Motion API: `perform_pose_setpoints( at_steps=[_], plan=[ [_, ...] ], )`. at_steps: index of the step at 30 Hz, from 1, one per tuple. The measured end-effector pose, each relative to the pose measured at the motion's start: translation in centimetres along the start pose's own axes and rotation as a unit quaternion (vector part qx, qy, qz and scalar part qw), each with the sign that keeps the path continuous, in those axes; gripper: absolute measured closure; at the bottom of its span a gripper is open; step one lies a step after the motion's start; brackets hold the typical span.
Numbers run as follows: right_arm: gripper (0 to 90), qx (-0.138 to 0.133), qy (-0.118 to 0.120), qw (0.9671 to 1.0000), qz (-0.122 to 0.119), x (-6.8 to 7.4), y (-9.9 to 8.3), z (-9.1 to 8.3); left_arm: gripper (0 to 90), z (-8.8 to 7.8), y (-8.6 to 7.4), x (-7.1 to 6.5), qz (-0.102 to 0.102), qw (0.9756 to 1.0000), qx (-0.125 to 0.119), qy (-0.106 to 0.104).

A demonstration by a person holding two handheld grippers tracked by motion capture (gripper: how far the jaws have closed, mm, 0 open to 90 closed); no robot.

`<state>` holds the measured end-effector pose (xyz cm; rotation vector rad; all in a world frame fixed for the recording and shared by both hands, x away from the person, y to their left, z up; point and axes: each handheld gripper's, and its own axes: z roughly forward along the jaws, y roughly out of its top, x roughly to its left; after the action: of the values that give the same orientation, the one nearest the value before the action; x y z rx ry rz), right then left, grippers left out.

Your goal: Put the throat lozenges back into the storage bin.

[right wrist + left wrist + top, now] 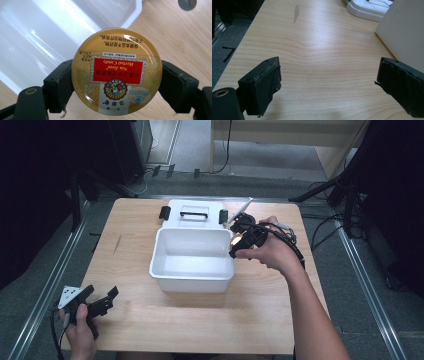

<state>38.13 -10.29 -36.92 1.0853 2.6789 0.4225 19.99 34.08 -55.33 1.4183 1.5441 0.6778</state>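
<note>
The wooden table [200, 320] is carrying a white open box [192, 257] at its middle, its lid [192, 215] lying flat just behind it with a black handle on top, and the high view is giving this layout while leaving the tin too small to read. The right gripper [116, 75] is clamping a round gold candy tin [116, 71] at the box's right rim; its own view is showing the red label. The left gripper [328, 82] is resting with jaws wide apart, holding nothing, over bare wood near the table's front left corner.
</note>
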Motion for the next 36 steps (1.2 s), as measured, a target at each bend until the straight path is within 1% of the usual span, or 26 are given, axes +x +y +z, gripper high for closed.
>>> perform_pose_setpoints(
  at_steps=[6,7,14,17,19,21,22,23,25,26,27,29,32,33,34,35,36],
  plan=[
    [20.3,-0.013,0.005,0.9997,-0.021,0.9,1.1,-0.1,6.1,0.0,0.0,0.0,0.0,1.0,0.0,0.0],
    [20.3,-0.012,0.005,0.9997,-0.021,1.1,1.3,-0.2,6.0,0.0,0.0,0.0,0.0,1.0,0.0,0.0],
    [20.3,-0.015,0.007,0.9989,-0.044,2.2,2.3,0.1,6.1,0.0,0.0,0.0,0.0,1.0,0.001,-0.001],
    [20.3,-0.02,0.009,0.9983,-0.054,2.6,2.6,0.4,6.1,0.0,0.0,0.0,0.0,1.0,0.001,-0.001],
    [20.3,-0.028,0.014,0.9972,-0.068,3.0,2.8,0.5,6.1,0.0,0.0,0.0,-0.001,1.0,0.0,-0.001],
    [20.3,-0.029,0.017,0.9969,-0.07,3.1,2.8,0.5,6.1,0.0,0.0,0.0,-0.001,1.0,0.001,-0.001],
    [20.3,-0.03,0.022,0.9964,-0.076,3.3,2.9,0.7,6.1,0.0,0.0,0.0,-0.001,1.0,0.0,-0.001],
    [20.3,-0.03,0.025,0.9952,-0.089,3.6,3.0,0.9,6.1,0.0,0.0,0.0,0.0,1.0,0.0,-0.001],
    [20.3,-0.028,0.027,0.9951,-0.092,3.7,3.1,1.0,6.1,0.0,0.0,0.0,-0.001,1.0,0.001,-0.001],
    [20.3,-0.027,0.029,0.9937,-0.105,3.8,3.1,1.3,6.1,0.0,0.0,0.0,-0.001,1.0,0.0,-0.001],
    [20.3,-0.027,0.029,0.9937,-0.105,3.8,3.1,1.3,6.0,0.0,0.0,0.0,-0.001,1.0,0.0,-0.001],
    [20.3,-0.022,0.027,0.9912,-0.128,4.0,3.1,1.8,6.1,0.0,0.0,0.0,-0.001,1.0,0.0,-0.001],
    [20.4,-0.025,0.02,0.9862,-0.163,4.4,3.0,2.3,6.1,0.0,0.0,0.0,-0.001,1.0,0.001,-0.001],
    [20.4,-0.025,0.02,0.9862,-0.163,4.4,3.0,2.3,6.1,0.0,0.0,0.0,-0.001,1.0,0.001,-0.001],
    [20.4,-0.024,0.018,0.9824,-0.184,4.5,2.9,2.8,6.1,0.0,0.0,0.0,-0.001,1.0,0.0,-0.001],
    [20.4,-0.024,0.018,0.9824,-0.184,4.5,2.9,2.8,6.1,0.0,0.0,0.0,-0.001,1.0,0.0,-0.001],
    [20.3,-0.021,0.013,0.9799,-0.198,4.6,2.8,3.1,6.1,0.0,0.0,0.0,-0.001,1.0,0.0,-0.001]
  ],
)
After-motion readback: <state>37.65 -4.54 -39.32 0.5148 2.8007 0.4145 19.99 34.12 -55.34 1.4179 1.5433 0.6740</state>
